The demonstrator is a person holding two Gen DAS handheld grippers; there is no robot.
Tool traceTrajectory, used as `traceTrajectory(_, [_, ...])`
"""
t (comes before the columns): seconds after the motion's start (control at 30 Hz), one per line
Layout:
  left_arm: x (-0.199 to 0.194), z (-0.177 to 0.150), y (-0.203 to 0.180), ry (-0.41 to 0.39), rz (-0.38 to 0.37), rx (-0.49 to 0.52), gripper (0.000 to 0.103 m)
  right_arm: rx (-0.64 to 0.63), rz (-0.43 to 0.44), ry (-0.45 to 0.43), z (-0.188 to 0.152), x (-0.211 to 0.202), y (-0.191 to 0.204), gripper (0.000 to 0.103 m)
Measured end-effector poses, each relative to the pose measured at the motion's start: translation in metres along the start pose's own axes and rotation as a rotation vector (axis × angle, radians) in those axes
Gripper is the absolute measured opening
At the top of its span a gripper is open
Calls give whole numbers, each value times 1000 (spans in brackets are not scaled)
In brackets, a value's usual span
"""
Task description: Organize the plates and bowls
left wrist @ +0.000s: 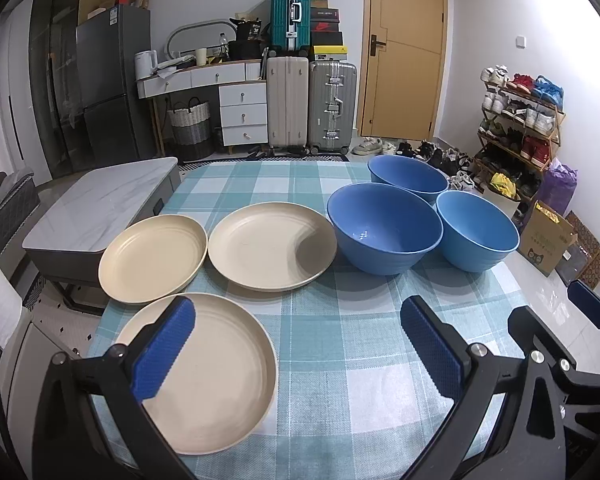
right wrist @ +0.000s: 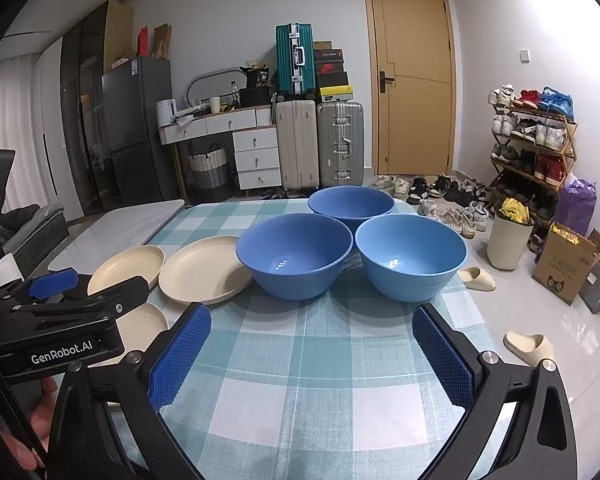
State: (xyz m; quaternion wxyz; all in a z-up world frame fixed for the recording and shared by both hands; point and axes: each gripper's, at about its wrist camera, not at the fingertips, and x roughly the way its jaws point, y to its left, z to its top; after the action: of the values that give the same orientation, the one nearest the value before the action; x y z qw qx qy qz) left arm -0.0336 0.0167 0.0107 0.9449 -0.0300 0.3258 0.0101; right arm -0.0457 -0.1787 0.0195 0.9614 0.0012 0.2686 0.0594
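Where the checked tablecloth point(left wrist: 332, 344) covers the table, six items of tableware stand on it in two groups: cream plates on the left, blue bowls on the right.

Bowls. The near-left bowl point(right wrist: 294, 254) and the near-right bowl point(right wrist: 410, 255) stand side by side, upright, rims almost touching. The far bowl point(right wrist: 351, 203) stands behind the gap between them, close against both. All three appear to hold nothing.

Plates. The nearest plate point(left wrist: 212, 376) lies at the front left corner of the cloth. The middle plate point(left wrist: 272, 246) lies beyond it, just beside the near-left bowl. The left plate point(left wrist: 153, 258) lies at the left edge of the cloth, close beside the middle plate. No plate is stacked on another.

Left gripper point(left wrist: 296, 344). The jaws stand wide apart and hold nothing. In the left wrist view, its left finger overlaps the nearest plate; contact cannot be determined. In the right wrist view this tool appears side-on at the left edge, over the plates.

Right gripper point(right wrist: 310, 350). The jaws stand wide apart and hold nothing. It is over bare cloth, short of the two near bowls, pointing at them.

A hand point(right wrist: 40, 420) shows partly at the lower left of the right wrist view.
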Motion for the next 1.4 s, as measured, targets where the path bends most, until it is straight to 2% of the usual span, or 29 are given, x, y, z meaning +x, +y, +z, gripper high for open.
traceTrajectory(0.8, [3,3,-1,10,4,3,103,-3,1,9,3,5,-2,103])
traceTrajectory(1.03, [6,8,10,8,19,-13,103,-20,76,22,17,6,6,103])
traceTrajectory(1.2, [8,13,19,8,25,-25,103,-42,89,15,25,6,16,103])
traceTrajectory(1.3, [10,19,31,11,25,-34,103,-60,144,19,36,8,28,102])
traceTrajectory(1.4, [11,28,53,6,42,-53,103,-93,235,18,54,12,49,103])
